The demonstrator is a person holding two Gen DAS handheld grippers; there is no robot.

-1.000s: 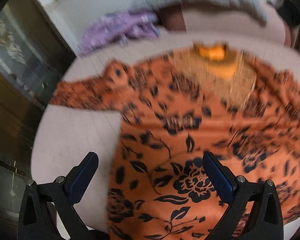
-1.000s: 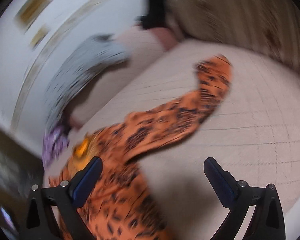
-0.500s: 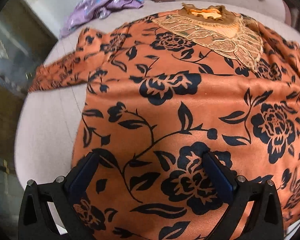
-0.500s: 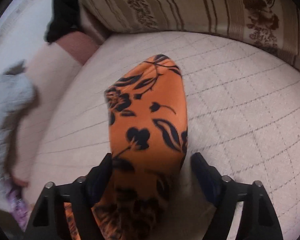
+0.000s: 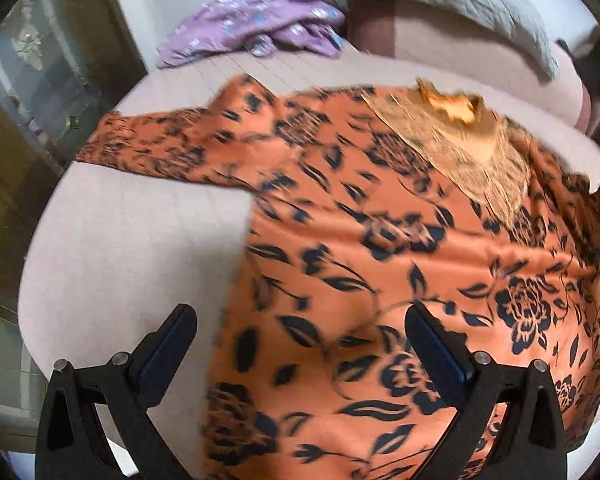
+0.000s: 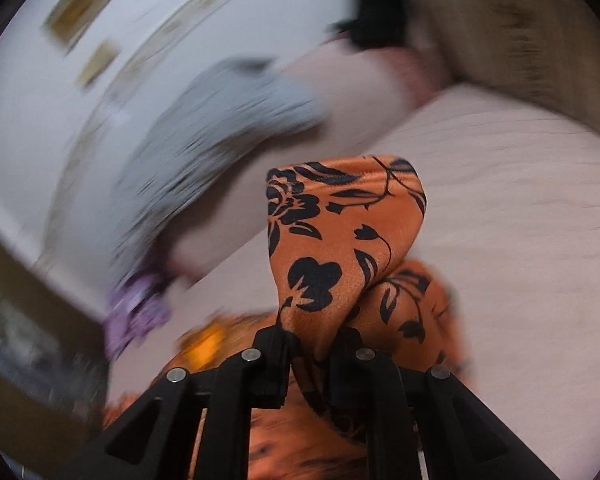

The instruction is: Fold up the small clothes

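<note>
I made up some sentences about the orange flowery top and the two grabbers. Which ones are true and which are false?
1. The right gripper is pinching a sleeve of the orange top. True.
2. The left gripper is squeezing the top. False: its jaws stand wide apart, with the cloth lying below them.
3. A purple garment lies beyond the orange top. True.
4. The orange top is already folded into a neat square. False: its body is spread flat, with its other sleeve stretched out to the side.
5. The top has blue stripes. False: it has dark flowers and leaves.
</note>
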